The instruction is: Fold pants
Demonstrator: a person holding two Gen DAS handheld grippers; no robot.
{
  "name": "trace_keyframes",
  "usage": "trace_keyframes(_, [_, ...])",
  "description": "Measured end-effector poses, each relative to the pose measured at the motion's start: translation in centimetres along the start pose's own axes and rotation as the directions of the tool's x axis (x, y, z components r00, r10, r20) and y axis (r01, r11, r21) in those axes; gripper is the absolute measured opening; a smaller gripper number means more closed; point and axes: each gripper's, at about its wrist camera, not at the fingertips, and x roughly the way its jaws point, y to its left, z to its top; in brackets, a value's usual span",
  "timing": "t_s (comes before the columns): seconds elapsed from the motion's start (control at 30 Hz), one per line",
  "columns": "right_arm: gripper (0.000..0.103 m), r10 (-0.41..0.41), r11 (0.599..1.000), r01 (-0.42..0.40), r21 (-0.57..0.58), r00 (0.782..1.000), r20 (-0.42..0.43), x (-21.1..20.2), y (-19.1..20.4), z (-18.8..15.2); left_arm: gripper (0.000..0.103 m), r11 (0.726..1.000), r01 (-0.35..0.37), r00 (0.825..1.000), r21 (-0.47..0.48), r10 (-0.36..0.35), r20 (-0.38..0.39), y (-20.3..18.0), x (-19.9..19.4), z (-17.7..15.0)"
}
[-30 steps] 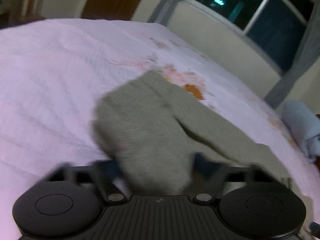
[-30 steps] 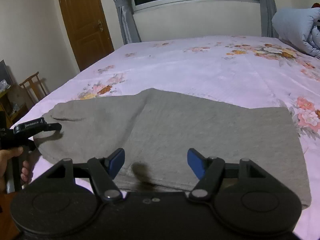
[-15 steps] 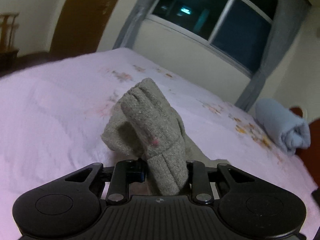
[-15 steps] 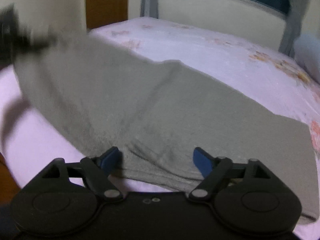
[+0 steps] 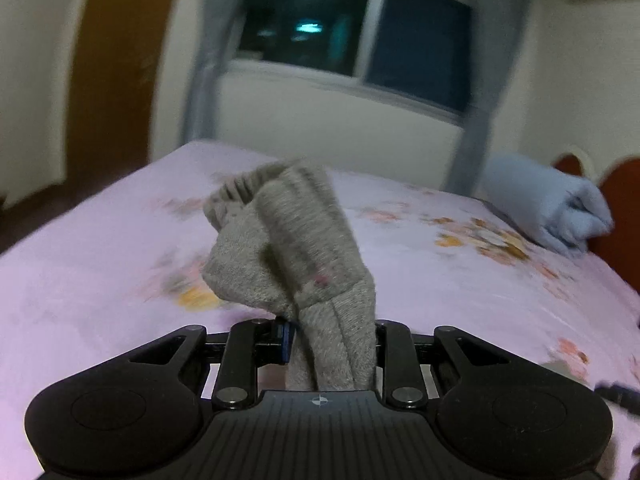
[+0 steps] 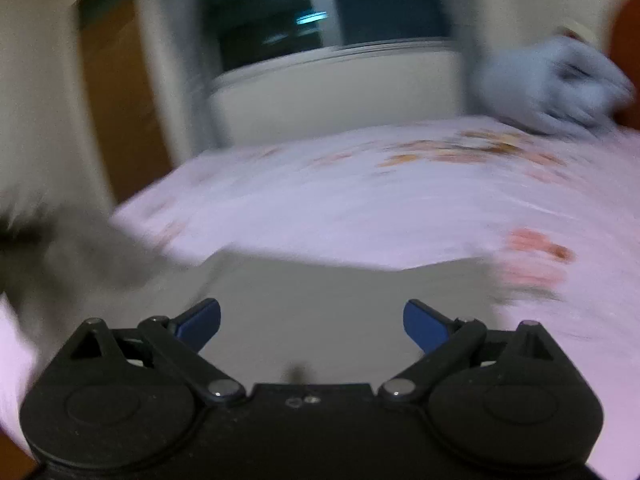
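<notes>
The grey pants lie on a pink flowered bed. My left gripper is shut on a bunched end of the pants, which sticks up lifted above the sheet. In the right wrist view the flat part of the pants lies just ahead of my right gripper, which is open and empty with its blue pads wide apart just above the cloth. The view is blurred by motion. A raised grey part of the pants shows at the left.
A rolled light-blue quilt lies at the head of the bed, also in the right wrist view. A window with grey curtains and a brown door stand beyond the bed.
My left gripper closed on the pants' end and lifted it off the bed, swinging toward the window. My right gripper stayed open and moved in low over the flat cloth.
</notes>
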Motion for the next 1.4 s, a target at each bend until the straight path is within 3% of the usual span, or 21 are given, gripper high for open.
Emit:
trace_keyframes(0.1, [0.093,-0.066,0.993,0.062,0.097,0.997,0.03,-1.5,-5.2,1.8,0.026,0.988,0.063,0.998,0.137,-0.064,0.005,-7.2,0.7,0.6])
trace_keyframes(0.2, [0.093,-0.106,0.982,0.096,0.164,0.993,0.051,-3.5,-9.7,2.6,0.026,0.956,0.13,0.992,0.264,-0.128,-0.025,-15.3,2.1,-0.8])
trace_keyframes(0.27, [0.094,-0.127,0.971,0.11,0.212,0.99,0.066,-4.6,-12.5,2.8,0.025,0.925,0.168,0.986,0.341,-0.155,-0.065,-20.7,3.4,-3.1])
trace_keyframes(0.37, [0.094,-0.161,0.956,0.14,0.257,0.985,0.062,-5.9,-15.9,2.6,0.026,0.868,0.229,0.969,0.441,-0.16,-0.188,-28.0,6.5,-8.8])
trace_keyframes(0.43, [0.094,-0.172,0.948,0.154,0.28,0.984,0.037,-6.3,-18.1,2.0,0.038,0.852,0.269,0.943,0.449,-0.138,-0.304,-30.8,8.0,-12.2])
trace_keyframes(0.47, [0.094,-0.176,0.943,0.163,0.289,0.984,0.021,-6.4,-19.0,1.8,0.048,0.84,0.244,0.954,0.485,-0.117,-0.276,-31.5,7.4,-13.2])
trace_keyframes(0.5, [0.094,-0.178,0.939,0.167,0.3,0.984,0.009,-6.7,-19.8,1.5,0.082,0.836,0.246,0.958,0.491,-0.134,-0.253,-31.5,6.3,-13.4])
trace_keyframes(0.53, [0.094,-0.179,0.938,0.167,0.305,0.984,0.011,-6.9,-20.4,1.3,0.099,0.851,0.284,0.95,0.442,-0.186,-0.252,-30.8,5.4,-12.8])
trace_keyframes(0.57, [0.094,-0.183,0.936,0.169,0.31,0.983,0.016,-7.0,-20.9,1.0,0.103,0.87,0.289,0.95,0.399,-0.21,-0.232,-30.1,4.5,-12.1])
trace_keyframes(0.67, [0.094,-0.176,0.916,0.164,0.367,0.984,-0.001,-7.1,-22.0,-0.1,0.103,0.915,0.275,0.954,0.295,-0.22,-0.206,-26.7,2.5,-9.4])
trace_keyframes(0.77, [0.094,-0.088,0.913,0.084,0.398,0.996,-0.01,-6.5,-21.2,-0.8,0.103,0.961,0.242,0.961,0.13,-0.219,-0.171,-21.1,1.7,-7.3])
trace_keyframes(0.83, [0.094,0.032,0.909,-0.029,0.416,0.999,-0.002,-5.8,-19.5,-1.1,0.103,0.982,0.19,0.972,-0.002,-0.188,-0.143,-16.8,1.1,-6.9])
trace_keyframes(0.9, [0.094,0.187,0.864,-0.159,0.479,0.982,-0.012,-4.4,-17.6,-1.3,0.103,0.979,0.13,0.98,-0.155,-0.151,-0.13,-12.2,0.5,-7.6])
trace_keyframes(1.0, [0.094,0.324,0.772,-0.243,0.587,0.946,-0.034,-2.1,-15.5,-1.9,0.103,0.939,0.058,0.986,-0.339,-0.107,-0.126,-6.7,-0.7,-8.9])
trace_keyframes(1.1, [0.094,0.394,0.683,-0.245,0.688,0.917,-0.065,0.2,-14.2,-2.7,0.103,0.92,0.013,0.989,-0.393,-0.069,-0.128,-4.1,-2.1,-10.6])
trace_keyframes(1.23, [0.094,0.426,0.609,-0.215,0.764,0.9,-0.086,2.0,-13.2,-3.7,0.103,0.912,-0.018,0.987,-0.409,-0.049,-0.151,-2.0,-3.0,-12.5])
trace_keyframes(1.3, [0.094,0.439,0.597,-0.209,0.775,0.893,-0.098,2.9,-12.5,-3.8,0.103,0.924,-0.036,0.983,-0.381,-0.036,-0.18,-1.2,-1.6,-12.2])
trace_keyframes(1.4, [0.094,0.411,0.63,-0.188,0.754,0.904,-0.118,4.0,-11.4,-3.8,0.103,0.964,-0.071,0.97,-0.255,0.007,-0.242,-0.9,-1.7,-12.5])
